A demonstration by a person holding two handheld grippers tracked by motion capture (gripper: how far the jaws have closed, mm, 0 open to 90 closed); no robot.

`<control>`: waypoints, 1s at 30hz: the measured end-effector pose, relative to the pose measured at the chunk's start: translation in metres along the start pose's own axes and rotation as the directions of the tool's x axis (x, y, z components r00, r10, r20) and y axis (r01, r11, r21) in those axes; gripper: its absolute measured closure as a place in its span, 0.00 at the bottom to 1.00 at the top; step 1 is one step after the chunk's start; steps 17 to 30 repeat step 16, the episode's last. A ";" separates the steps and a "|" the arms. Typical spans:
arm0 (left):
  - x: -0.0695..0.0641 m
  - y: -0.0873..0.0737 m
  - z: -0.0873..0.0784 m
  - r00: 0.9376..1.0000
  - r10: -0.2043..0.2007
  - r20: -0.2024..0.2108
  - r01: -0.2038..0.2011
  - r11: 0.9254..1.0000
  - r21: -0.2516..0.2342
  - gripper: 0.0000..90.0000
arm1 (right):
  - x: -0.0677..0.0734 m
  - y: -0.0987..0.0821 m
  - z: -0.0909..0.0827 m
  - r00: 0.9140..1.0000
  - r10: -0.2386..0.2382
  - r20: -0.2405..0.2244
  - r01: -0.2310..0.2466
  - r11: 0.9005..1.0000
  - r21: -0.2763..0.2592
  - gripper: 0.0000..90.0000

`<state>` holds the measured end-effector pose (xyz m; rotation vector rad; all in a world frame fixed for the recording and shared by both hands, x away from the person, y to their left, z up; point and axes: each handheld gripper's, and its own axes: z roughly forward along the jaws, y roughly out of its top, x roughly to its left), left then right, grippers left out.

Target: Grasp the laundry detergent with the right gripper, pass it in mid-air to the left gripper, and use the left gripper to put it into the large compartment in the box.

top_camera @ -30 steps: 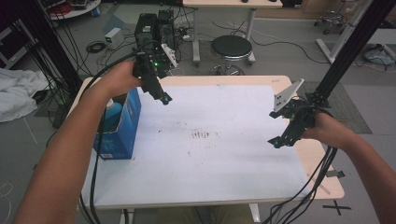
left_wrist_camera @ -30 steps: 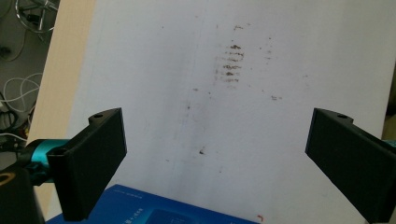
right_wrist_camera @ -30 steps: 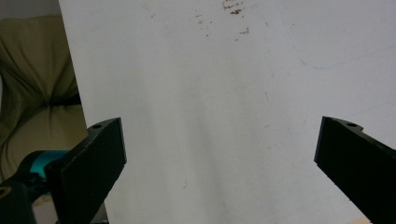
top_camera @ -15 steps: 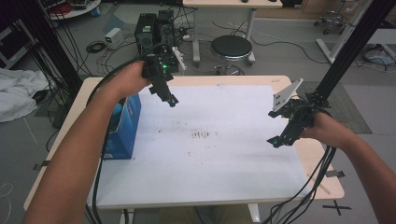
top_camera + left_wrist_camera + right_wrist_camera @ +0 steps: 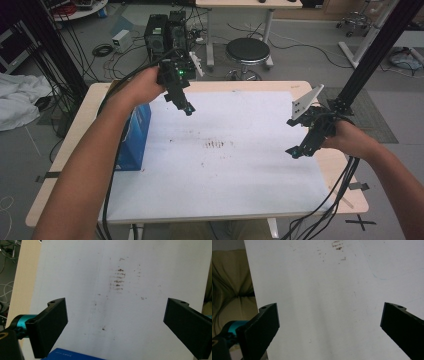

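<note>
My left gripper (image 5: pixel 187 109) hangs over the back left of the white sheet (image 5: pixel 240 175), just right of a blue box (image 5: pixel 135 137) that stands on the table's left side. In the left gripper view its jaws stand wide apart with nothing between them, so my left gripper (image 5: pixel 115 325) is open above the stained sheet (image 5: pixel 140 262), and the blue box (image 5: pixel 72 355) shows at the bottom edge. My right gripper (image 5: pixel 296 151) hovers at the sheet's right edge. It also stands open and empty (image 5: pixel 329 327) over the bare sheet (image 5: pixel 312 290).
Brown smudges (image 5: pixel 216 145) mark the middle of the sheet. The wooden table (image 5: pixel 70 150) shows around the sheet. Behind it stand a black stool (image 5: pixel 247 50) and computer cases (image 5: pixel 162 32). A black frame post (image 5: pixel 370 60) rises at the right. Cables trail from both grippers.
My left gripper has moved right and a little farther back, away from the blue box. The right gripper has stayed where it was.
</note>
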<state>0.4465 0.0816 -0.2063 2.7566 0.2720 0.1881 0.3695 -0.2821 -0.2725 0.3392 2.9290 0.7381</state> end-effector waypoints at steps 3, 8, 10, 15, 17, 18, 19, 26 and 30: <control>0.000 -0.001 0.001 1.000 0.002 -0.001 -0.002 1.000 0.001 0.06 | 0.001 0.000 0.001 1.000 0.004 -0.003 -0.003 1.000 0.003 0.01; 0.001 -0.001 0.001 1.000 0.000 -0.003 0.000 1.000 0.001 0.06 | 0.001 0.000 0.003 1.000 0.001 -0.005 -0.001 1.000 0.004 0.01; 0.001 -0.001 0.001 1.000 0.000 -0.003 0.000 1.000 0.002 0.06 | 0.001 0.000 0.003 1.000 0.002 -0.011 -0.002 1.000 0.007 0.01; 0.000 -0.002 0.001 1.000 0.003 -0.008 -0.003 1.000 0.006 0.06 | 0.002 0.000 0.003 1.000 -0.001 -0.011 0.001 1.000 0.003 0.01; 0.000 -0.002 0.001 1.000 0.000 -0.006 0.000 1.000 0.001 0.06 | 0.002 0.000 0.003 1.000 -0.001 -0.010 0.001 1.000 0.003 0.01; 0.000 -0.002 0.001 1.000 0.000 -0.006 0.000 1.000 0.001 0.06 | 0.002 0.000 0.003 1.000 -0.001 -0.010 0.001 1.000 0.003 0.01; 0.000 -0.002 0.001 1.000 0.000 -0.006 0.000 1.000 0.001 0.06 | 0.002 0.000 0.003 1.000 -0.001 -0.010 0.001 1.000 0.003 0.01; 0.000 -0.002 0.001 1.000 0.000 -0.006 0.000 1.000 0.001 0.06 | 0.002 0.000 0.003 1.000 -0.001 -0.010 0.001 1.000 0.003 0.01; 0.000 -0.002 0.001 1.000 0.000 -0.006 0.000 1.000 0.001 0.06 | 0.002 0.000 0.003 1.000 -0.001 -0.010 0.001 1.000 0.003 0.01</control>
